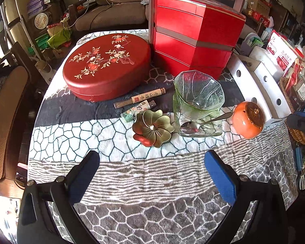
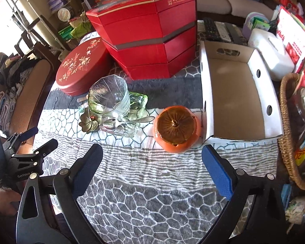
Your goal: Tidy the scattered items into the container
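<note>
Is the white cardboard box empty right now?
Empty: the white cardboard box shows only its bare brown floor; the orange lidded jar sits outside it.

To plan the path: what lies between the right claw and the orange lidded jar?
Only bare patterned blanket, in the right wrist view.

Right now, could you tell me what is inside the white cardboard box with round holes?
The white cardboard box shows only its bare brown floor; nothing lies in it. The strip just behind its near wall is hidden.
</note>
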The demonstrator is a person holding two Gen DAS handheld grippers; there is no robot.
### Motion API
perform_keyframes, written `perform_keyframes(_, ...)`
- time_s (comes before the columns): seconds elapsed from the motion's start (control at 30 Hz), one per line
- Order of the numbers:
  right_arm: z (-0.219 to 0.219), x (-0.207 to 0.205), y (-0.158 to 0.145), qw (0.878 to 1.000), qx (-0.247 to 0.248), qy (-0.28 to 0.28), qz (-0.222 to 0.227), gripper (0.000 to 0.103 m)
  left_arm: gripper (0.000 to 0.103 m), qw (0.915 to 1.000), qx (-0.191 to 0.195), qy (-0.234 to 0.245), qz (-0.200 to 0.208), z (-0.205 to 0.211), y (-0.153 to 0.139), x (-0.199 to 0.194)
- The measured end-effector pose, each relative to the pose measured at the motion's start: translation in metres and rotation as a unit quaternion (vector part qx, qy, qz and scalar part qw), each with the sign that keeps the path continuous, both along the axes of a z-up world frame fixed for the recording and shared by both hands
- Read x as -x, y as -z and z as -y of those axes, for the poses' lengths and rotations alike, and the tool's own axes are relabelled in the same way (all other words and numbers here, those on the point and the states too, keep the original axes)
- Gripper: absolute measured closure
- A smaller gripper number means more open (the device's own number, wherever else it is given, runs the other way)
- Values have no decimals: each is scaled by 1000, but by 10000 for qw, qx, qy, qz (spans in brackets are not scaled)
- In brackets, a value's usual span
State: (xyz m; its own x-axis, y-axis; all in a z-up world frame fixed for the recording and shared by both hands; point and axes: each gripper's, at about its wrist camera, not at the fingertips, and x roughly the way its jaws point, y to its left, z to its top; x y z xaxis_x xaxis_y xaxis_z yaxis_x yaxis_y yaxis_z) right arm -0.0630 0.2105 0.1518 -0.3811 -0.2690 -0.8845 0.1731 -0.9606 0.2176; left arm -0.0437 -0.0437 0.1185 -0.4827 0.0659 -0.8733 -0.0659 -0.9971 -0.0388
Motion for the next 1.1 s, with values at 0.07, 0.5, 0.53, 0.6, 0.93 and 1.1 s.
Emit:
perform_keyframes(0.07, 0, -4, 7, 9999, 40, 28, -149, 7, 0, 9999, -114, -24, -96, 1, 8, -4)
perform_keyframes(0.5, 0, -37, 62, 9989, 26, -94, -458, 7, 0, 9954, -371, -18, -880, -7, 33, -26)
perform_keyframes(0.53, 2, -40, 65, 9988, 73, -117, -469, 7, 0, 9949, -430, -24, -907, -7, 34, -27)
perform_keyframes(0.6, 5, -44, 69, 9984, 172, -191, -496, 8, 0, 9940, -537, -28, -950, -5, 37, -27)
perform_keyframes(0.93, 36, 5, 45, 9965, 765, -313, -104, 34, 8, 9933, -1043, -55, -499, 4, 22, 29)
perform_keyframes(1.1, 48, 66, 40, 9976, 670, -46, 148, 46, 35, 9960, -890, -48, 103, -8, 25, 78)
